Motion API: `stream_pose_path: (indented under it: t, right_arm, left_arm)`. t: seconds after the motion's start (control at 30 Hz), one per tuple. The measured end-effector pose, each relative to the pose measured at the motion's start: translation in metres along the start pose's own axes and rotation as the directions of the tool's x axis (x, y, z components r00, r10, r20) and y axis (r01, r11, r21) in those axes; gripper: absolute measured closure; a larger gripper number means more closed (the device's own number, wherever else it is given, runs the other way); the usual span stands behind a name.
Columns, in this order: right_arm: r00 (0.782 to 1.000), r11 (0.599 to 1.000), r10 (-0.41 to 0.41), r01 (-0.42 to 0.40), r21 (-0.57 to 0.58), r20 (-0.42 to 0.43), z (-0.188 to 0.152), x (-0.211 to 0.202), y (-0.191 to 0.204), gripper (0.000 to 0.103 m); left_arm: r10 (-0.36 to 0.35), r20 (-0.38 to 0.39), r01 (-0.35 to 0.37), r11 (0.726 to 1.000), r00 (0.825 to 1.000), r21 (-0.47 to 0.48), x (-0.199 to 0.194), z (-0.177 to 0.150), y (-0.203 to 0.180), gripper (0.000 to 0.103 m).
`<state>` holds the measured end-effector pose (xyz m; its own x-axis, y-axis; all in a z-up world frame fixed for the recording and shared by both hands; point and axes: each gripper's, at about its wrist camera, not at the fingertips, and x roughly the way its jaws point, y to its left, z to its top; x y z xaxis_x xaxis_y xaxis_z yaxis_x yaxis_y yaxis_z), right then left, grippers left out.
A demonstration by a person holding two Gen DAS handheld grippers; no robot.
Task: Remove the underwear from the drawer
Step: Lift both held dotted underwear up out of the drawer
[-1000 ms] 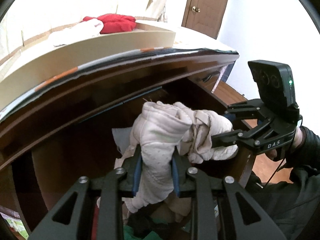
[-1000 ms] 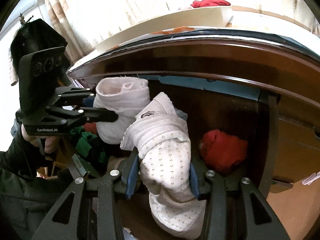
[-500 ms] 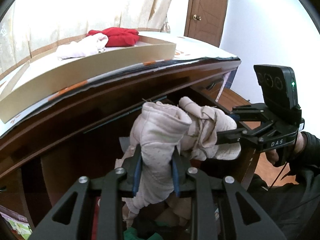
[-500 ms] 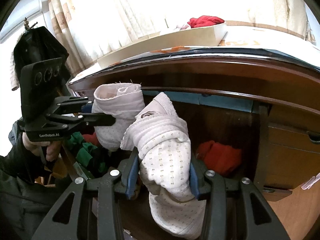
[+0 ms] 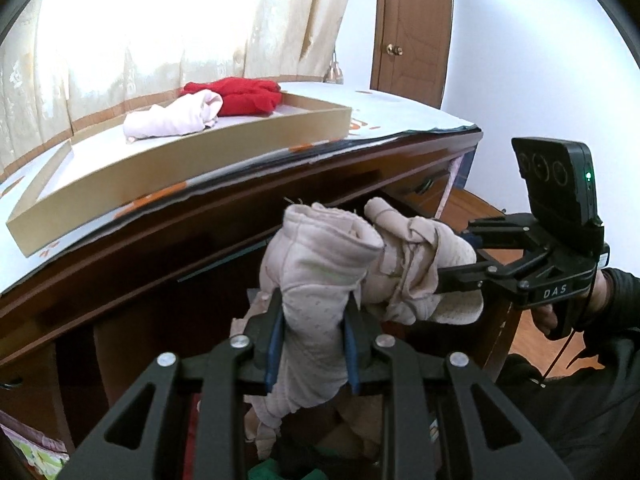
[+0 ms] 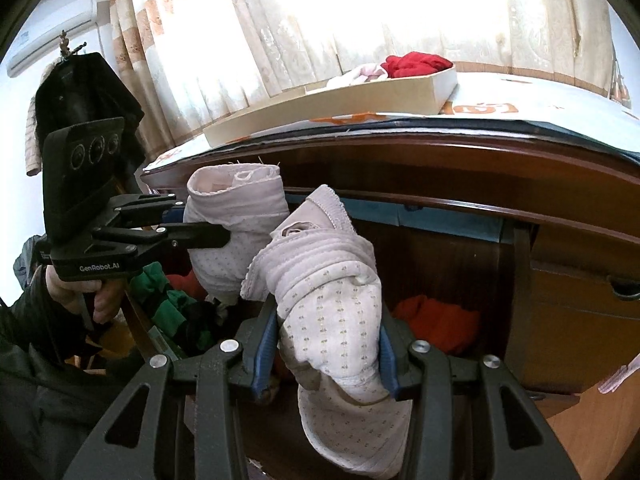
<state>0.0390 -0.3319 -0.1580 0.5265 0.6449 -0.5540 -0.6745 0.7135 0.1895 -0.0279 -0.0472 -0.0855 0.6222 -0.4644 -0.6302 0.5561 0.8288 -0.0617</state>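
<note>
Both tongs are clenched on the same pale pink dotted underwear (image 5: 316, 276), each gripping 1 bunched end: the left tongs (image 5: 312, 344) pinch it near the bottom of their own view, and the right tongs (image 6: 326, 344) hold the other end. The garment hangs in the air between them, above the open drawer (image 6: 516, 280) and in front of the dark wooden dresser (image 5: 132, 248), clear of the red, green and black clothes left in the drawer.

The step in hand looks like the lift-out, with the garment already free of the pile. The next move probably calls for carrying it up and over the dresser's edge to the shallow cardboard tray (image 5: 224, 152) on top, where a red garment (image 5: 244, 94) and a pink garment (image 5: 176, 118) already lie, keeping both grips firm so the trailing end does not snag on the drawer front.

Against 1 second ago, both views take in far more of the dresser top, tray and curtain, so the garment has been raised; both grips look unchanged.
</note>
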Motion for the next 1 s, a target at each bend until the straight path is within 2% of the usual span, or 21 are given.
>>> stream_pose_path:
  t: [0.53, 1.0]
  right_arm:
    - [0.997, 1.000, -0.009, 0.010, -0.020, 0.078, -0.003, -0.010, 0.002, 0.057]
    - [0.990, 0.999, 0.013, -0.008, -0.042, 0.139, -0.006, -0.017, 0.002, 0.057]
  left_arm:
    - [0.040, 0.081, -0.042, 0.999, 0.996, 0.029, -0.015, -0.004, -0.006, 0.079]
    - [0.035, 0.168, -0.042, 0.998, 0.985, 0.042, -0.028, -0.006, -0.006, 0.079]
